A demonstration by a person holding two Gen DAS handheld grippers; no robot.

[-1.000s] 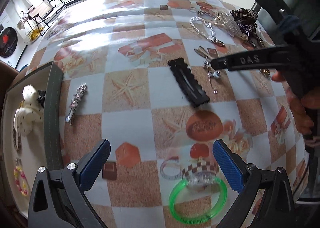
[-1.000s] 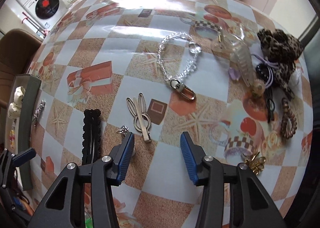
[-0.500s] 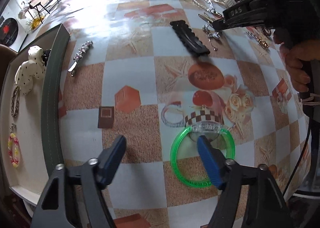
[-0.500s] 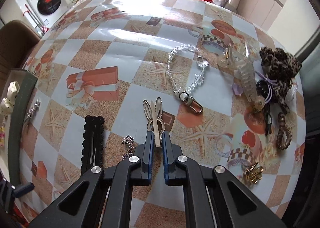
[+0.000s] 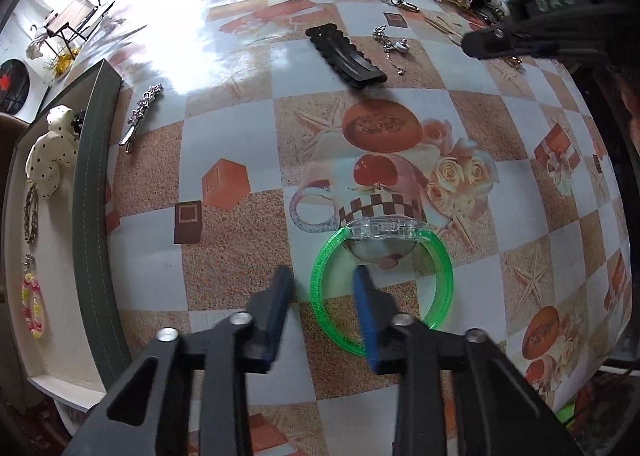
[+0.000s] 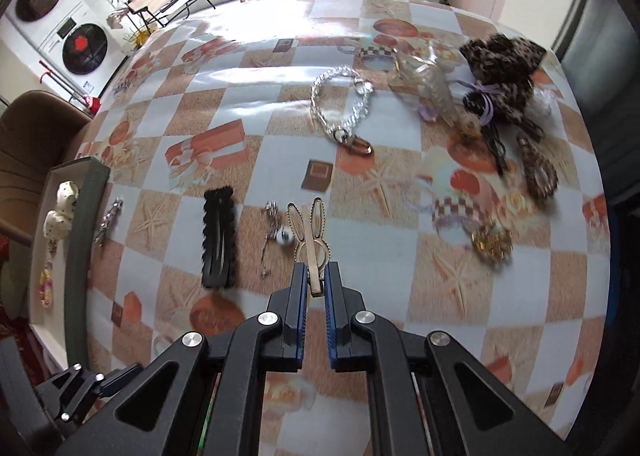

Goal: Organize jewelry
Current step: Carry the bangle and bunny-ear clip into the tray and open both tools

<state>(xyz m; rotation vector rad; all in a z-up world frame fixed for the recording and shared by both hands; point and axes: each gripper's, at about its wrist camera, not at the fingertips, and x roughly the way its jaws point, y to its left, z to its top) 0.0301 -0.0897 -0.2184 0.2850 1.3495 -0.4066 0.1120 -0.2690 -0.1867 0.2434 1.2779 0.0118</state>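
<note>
We see the left gripper (image 5: 322, 288) low in its frame, jaws just closing astride the rim of a glossy green plastic bangle (image 5: 382, 288), pads apparently not yet pressing. In the right view's centre, the right gripper (image 6: 316, 284) pinches a flat gold rabbit-eared hair clip (image 6: 309, 230) above the checked tablecloth (image 6: 248, 95).

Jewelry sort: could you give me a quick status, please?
Right gripper shut on rabbit-ear clip. Left gripper closing astride green bangle rim, pads not yet pressing. Nothing in the way.
</note>
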